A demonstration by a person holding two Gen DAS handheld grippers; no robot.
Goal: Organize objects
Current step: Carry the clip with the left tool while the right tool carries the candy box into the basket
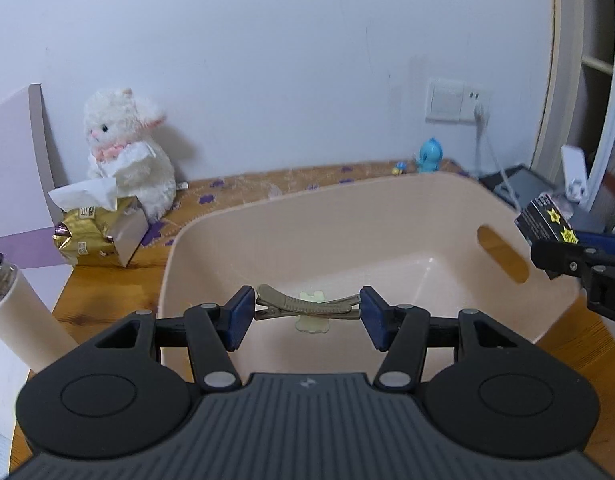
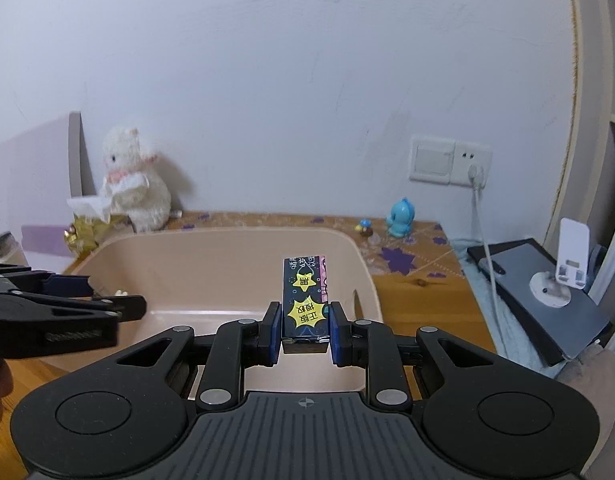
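Left gripper (image 1: 307,312): clamps hair clip (image 1: 307,306) endwise, above bin (image 1: 387,216) floor. Right gripper (image 2: 303,332): grips box (image 2: 304,300) over bin's near rim. Release each low, inside bin, clear of walls.

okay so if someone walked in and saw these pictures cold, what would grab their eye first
Most likely the big pink tub filling the middle of the wooden table, with both grippers poised over it. The left gripper is shut on a hair clip held crosswise above the tub's floor, and the right gripper is shut on a dark box with yellow star labels. After that, the white plush rabbit against the wall, back left.
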